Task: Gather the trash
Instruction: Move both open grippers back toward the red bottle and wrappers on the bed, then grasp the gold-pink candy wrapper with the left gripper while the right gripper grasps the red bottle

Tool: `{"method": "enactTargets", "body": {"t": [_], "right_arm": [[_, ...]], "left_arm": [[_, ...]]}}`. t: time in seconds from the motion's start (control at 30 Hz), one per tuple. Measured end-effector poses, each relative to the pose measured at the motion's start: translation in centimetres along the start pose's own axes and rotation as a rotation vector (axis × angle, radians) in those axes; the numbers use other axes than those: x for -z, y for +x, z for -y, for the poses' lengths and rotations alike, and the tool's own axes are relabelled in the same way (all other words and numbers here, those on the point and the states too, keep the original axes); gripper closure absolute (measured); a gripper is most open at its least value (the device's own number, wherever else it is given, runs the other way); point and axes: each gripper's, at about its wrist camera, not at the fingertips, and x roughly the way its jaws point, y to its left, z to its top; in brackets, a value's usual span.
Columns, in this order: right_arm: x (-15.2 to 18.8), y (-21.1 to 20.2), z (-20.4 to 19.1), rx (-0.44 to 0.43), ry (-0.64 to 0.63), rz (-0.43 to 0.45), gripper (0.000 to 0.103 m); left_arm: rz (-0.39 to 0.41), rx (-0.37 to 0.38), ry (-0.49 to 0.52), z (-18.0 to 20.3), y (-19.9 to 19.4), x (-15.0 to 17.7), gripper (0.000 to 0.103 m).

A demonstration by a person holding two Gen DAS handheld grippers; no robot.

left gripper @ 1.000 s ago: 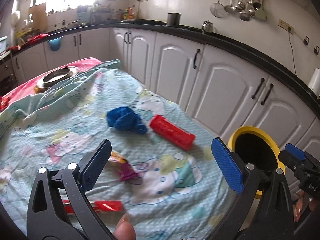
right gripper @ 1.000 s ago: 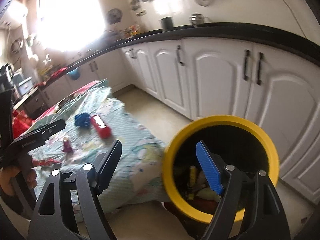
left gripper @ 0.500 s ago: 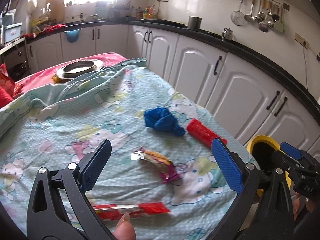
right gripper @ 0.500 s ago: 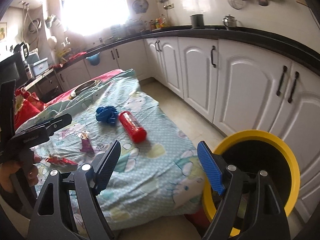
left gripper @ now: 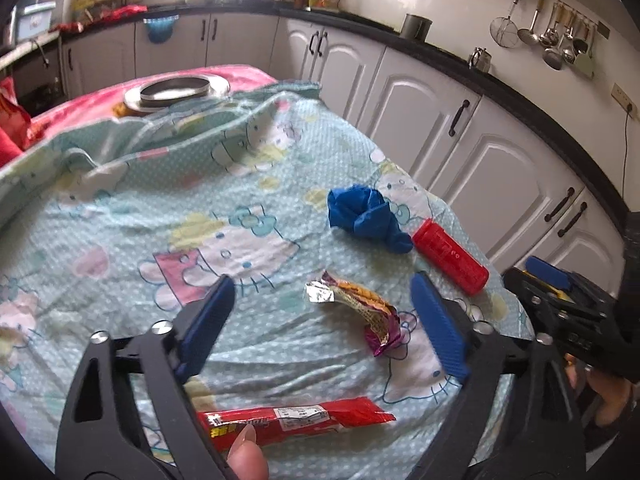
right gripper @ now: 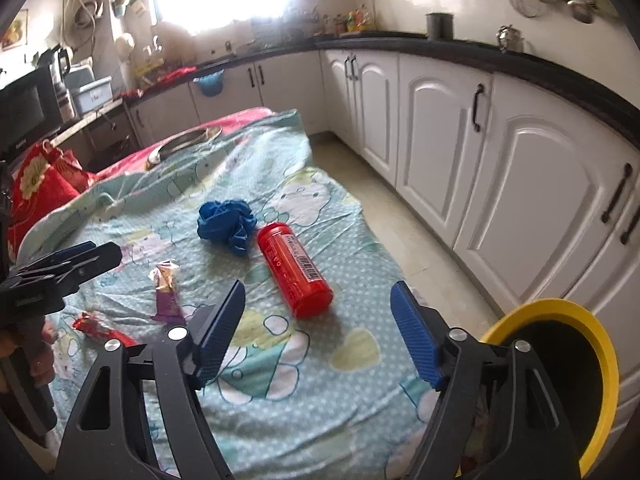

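Trash lies on a Hello Kitty sheet [left gripper: 120, 216]. A crumpled blue glove [left gripper: 364, 216] [right gripper: 226, 220], a red can [left gripper: 450, 254] [right gripper: 294, 268] on its side, a crinkled purple-and-gold wrapper [left gripper: 366, 312] [right gripper: 168, 292] and a long red wrapper [left gripper: 296, 422] [right gripper: 102, 330] are spread out. My left gripper [left gripper: 322, 326] is open and empty, above the purple wrapper. My right gripper [right gripper: 318, 332] is open and empty, just short of the red can. A yellow-rimmed bin [right gripper: 576, 380] stands on the floor at the right.
A metal plate [left gripper: 176, 90] sits on a pink cloth at the far end of the table. White cabinets [right gripper: 520, 168] under a black counter run along the right. A red patterned bag [right gripper: 40, 184] lies at the left.
Both grippers have swung left, away from the bin and over the sheet. The bin has slid to the right edge of the right wrist view. Both stayed open.
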Motion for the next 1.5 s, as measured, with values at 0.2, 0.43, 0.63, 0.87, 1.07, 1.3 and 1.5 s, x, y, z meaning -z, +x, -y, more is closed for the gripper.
{"method": "enactTargets", "body": {"t": [0.2, 0.43, 0.63, 0.87, 1.07, 1.3, 1.5], "right_arm": [[-0.5, 3.4, -0.3, -0.013, -0.03, -0.063, 0.041], [-0.8, 6.5, -0.8, -0.022, -0.051, -0.115, 0.049], [-0.5, 8.0, -0.7, -0.041, -0.035, -0.141, 0.055], [0.2, 7.6, -1.0, -0.038, -0.041, -0.132, 0.063], [1.5, 6.3, -0.9, -0.058, -0.001, -0.125, 0.069], [3.5, 4.1, -1.0, -0.067, 0.034, -0.109, 0.07], [4.9, 2.1, -0.8, -0.079, 0.062, -0.089, 0.07]], "left_arm": [[-0.068, 0.068, -0.039, 0.0, 1.5, 0.5, 0.043], [-0.118, 0.089, -0.038, 0.9, 3.1, 0.7, 0.052], [-0.153, 0.086, -0.028, 1.5, 4.2, 1.0, 0.059], [-0.158, 0.076, 0.002, 2.1, 4.6, 1.3, 0.07], [-0.162, 0.087, 0.023, 2.7, 4.6, 1.6, 0.084], [-0.158, 0.087, 0.061, 3.5, 4.1, 1.8, 0.087], [-0.14, 0.095, 0.084, 4.2, 3.3, 1.8, 0.088]]}}
